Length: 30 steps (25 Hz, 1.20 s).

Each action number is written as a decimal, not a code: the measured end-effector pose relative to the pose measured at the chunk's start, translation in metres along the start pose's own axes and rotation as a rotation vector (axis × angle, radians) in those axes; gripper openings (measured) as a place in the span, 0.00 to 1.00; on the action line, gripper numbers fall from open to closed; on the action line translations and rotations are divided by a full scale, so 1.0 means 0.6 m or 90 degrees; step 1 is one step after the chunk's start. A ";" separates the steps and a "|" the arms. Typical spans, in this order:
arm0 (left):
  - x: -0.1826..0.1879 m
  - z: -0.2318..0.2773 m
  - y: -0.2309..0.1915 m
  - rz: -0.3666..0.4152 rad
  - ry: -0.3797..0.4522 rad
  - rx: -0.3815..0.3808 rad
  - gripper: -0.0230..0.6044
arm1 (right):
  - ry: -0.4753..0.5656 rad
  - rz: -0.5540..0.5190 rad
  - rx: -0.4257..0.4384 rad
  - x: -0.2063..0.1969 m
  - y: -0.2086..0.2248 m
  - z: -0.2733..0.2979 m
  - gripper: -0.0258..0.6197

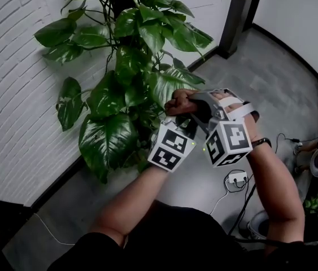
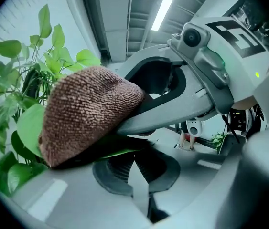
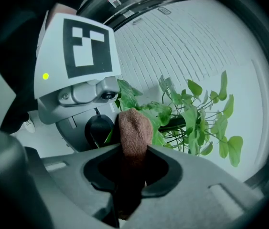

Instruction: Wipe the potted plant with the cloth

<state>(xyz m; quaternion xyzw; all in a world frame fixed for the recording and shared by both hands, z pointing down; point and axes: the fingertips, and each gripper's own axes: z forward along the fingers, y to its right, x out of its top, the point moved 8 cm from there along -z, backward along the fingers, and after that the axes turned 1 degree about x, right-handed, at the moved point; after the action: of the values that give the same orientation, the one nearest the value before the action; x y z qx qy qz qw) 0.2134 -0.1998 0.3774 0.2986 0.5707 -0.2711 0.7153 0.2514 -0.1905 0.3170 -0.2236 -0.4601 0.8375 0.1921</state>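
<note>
The right gripper is clamped on the brown cloth. The cloth stands up out of its closed jaws as a rounded wad pointing at 12 o'clock in the right gripper view. The left gripper sits just beside it, at about 10 o'clock in that view. Its jaws are drawn together on the edge of a green leaf, as far as the left gripper view shows. There the wad of cloth lies on top of that leaf, at 10 o'clock from the left jaws and touching it.

In the head view both grippers meet just right of centre, against the lower right of the plant. The plant spreads from 12 o'clock round to 8 o'clock in front of a white brick wall. The foliage hides the pot.

My reading is that wiping is under way on a single leaf, with one gripper steadying it and the other rubbing. The next move would call for a light stroke of the cloth along the blade toward its tip. The left grip should be gentle enough not to crease or tear the leaf.
</note>
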 end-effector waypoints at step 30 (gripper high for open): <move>0.006 -0.024 0.112 0.004 -0.029 -0.040 0.06 | -0.021 0.056 0.009 -0.017 -0.080 -0.096 0.14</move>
<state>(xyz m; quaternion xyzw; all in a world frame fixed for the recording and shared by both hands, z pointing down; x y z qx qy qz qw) 0.2538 -0.1442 0.3792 0.2711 0.5618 -0.2575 0.7379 0.2970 -0.1324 0.3328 -0.2283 -0.4467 0.8521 0.1492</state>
